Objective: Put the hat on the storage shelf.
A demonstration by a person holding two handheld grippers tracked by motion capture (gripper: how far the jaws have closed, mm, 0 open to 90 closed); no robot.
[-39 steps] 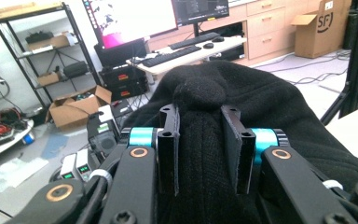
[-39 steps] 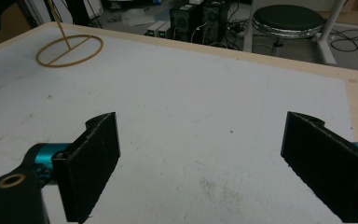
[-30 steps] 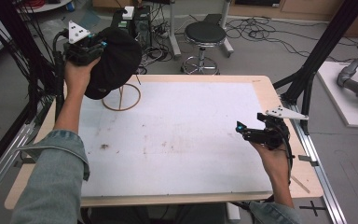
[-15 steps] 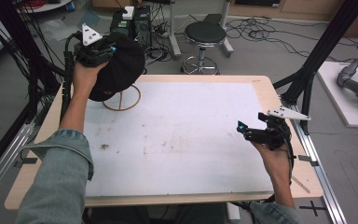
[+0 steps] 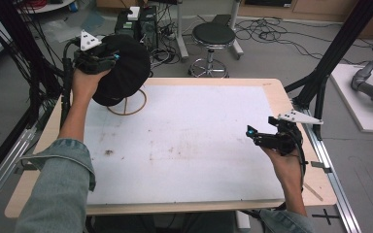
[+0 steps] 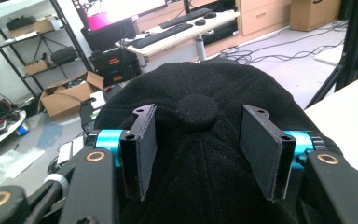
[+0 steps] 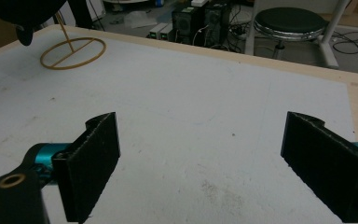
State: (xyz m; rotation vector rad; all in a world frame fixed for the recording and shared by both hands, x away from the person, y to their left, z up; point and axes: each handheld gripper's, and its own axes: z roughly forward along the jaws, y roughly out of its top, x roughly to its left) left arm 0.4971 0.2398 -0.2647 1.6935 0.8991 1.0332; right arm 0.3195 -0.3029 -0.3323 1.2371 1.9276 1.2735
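Change since earlier frames: the left gripper and the black cap are seen to have been raised and carried toward the far left corner of the table; the right gripper is found where it was.

Left gripper: held high above the far left corner of the table in the high view. In the left gripper view its jaws are set partly apart, one on each side of the cap's top button, and are pressed into the crown fabric. Whether the cloth is actually pinched cannot be told.

Black cap: seen over the wooden stand in the high view, its crown turned toward the left gripper. Whether it rests on the stand's rod or is carried clear of it cannot be told.

Wooden stand: a ring base with a cross bar and a thin upright rod, placed on the white mat near the far left corner. It is also recorded at upper left in the right gripper view.

Right gripper: held low over the right side of the mat, well apart from the cap. In the right gripper view its jaws are spread wide and nothing is found between them.

Beyond the table: a round stool is noted on the floor.
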